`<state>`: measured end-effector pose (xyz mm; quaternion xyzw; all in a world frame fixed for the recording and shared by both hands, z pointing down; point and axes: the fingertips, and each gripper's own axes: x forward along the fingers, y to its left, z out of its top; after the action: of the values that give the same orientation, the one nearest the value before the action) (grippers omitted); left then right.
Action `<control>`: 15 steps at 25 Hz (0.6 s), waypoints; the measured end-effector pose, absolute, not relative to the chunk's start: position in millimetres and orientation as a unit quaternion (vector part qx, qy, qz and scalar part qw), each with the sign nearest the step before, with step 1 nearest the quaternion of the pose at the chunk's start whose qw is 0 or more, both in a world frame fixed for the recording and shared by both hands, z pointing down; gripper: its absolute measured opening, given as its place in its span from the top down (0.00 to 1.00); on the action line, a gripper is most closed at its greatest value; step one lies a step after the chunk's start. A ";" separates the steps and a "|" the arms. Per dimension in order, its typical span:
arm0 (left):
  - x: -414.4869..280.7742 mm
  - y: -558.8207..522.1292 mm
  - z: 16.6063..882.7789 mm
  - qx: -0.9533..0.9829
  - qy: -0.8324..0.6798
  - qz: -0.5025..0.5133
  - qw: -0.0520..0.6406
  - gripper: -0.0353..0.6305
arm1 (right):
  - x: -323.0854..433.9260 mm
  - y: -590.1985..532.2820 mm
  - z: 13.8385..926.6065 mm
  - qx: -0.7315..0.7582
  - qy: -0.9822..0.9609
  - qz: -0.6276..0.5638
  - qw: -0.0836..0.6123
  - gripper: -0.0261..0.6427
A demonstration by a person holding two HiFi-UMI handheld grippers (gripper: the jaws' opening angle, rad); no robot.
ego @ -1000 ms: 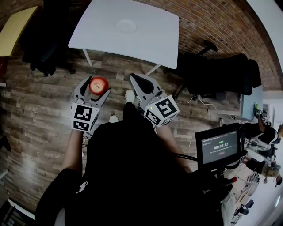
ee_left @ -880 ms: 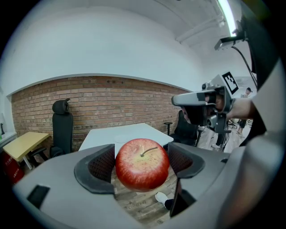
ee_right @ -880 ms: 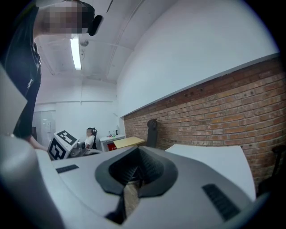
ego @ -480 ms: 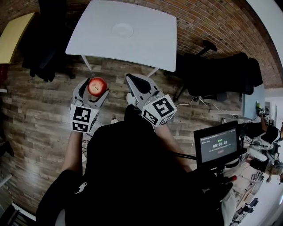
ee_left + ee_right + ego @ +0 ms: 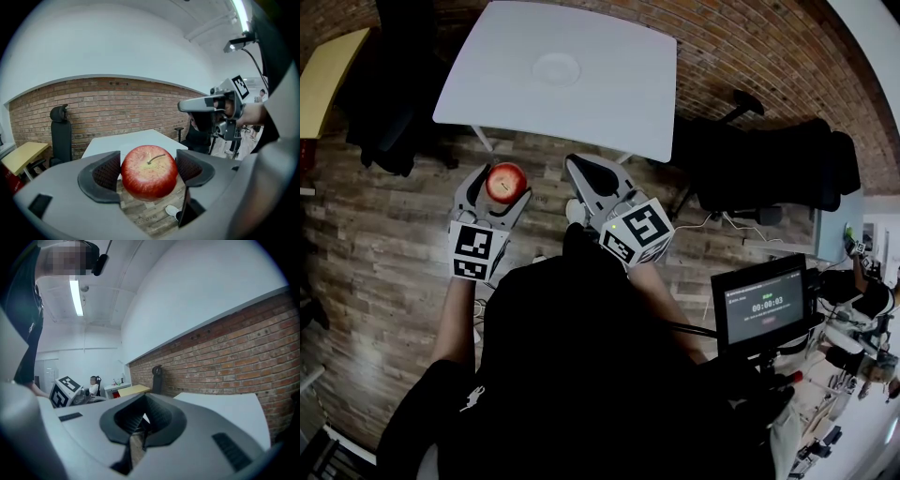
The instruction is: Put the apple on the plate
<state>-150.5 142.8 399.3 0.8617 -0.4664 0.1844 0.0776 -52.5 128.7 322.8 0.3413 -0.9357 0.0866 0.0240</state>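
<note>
A red apple (image 5: pixel 507 182) (image 5: pixel 150 171) sits between the two pads of my left gripper (image 5: pixel 499 184) (image 5: pixel 149 169), which is shut on it, held over the wooden floor short of the table. A white plate (image 5: pixel 556 67) lies near the middle of the white table (image 5: pixel 619 84) ahead; in the left gripper view the table (image 5: pixel 136 139) shows just behind the apple. My right gripper (image 5: pixel 585 174) (image 5: pixel 140 425) is beside the left one, its jaws shut with nothing between them. The table (image 5: pixel 225 404) shows at the right of the right gripper view.
A brick wall (image 5: pixel 741 47) runs behind the table. Black office chairs (image 5: pixel 778 159) stand at the right, another dark chair (image 5: pixel 389 84) at the left. A yellow desk (image 5: pixel 328 61) is at the far left. A monitor (image 5: pixel 764 305) stands at the lower right.
Both grippers have moved forward toward the table with the apple still held; the table and plate now sit nearer in the head view.
</note>
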 end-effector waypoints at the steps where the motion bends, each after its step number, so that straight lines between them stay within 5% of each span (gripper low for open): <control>1: -144.1 128.6 402.0 0.861 -0.466 0.188 0.081 0.38 | -45.9 113.6 326.2 0.340 -0.936 0.091 0.024 0.96; 15: -146.5 98.7 399.0 0.853 -0.479 0.192 0.085 0.38 | -48.8 80.2 328.4 0.318 -0.943 0.099 0.027 0.95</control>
<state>-146.5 98.7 399.0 0.8526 -0.4786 0.1922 0.0847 -48.8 80.2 328.4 0.3180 -0.9426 0.0985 0.0270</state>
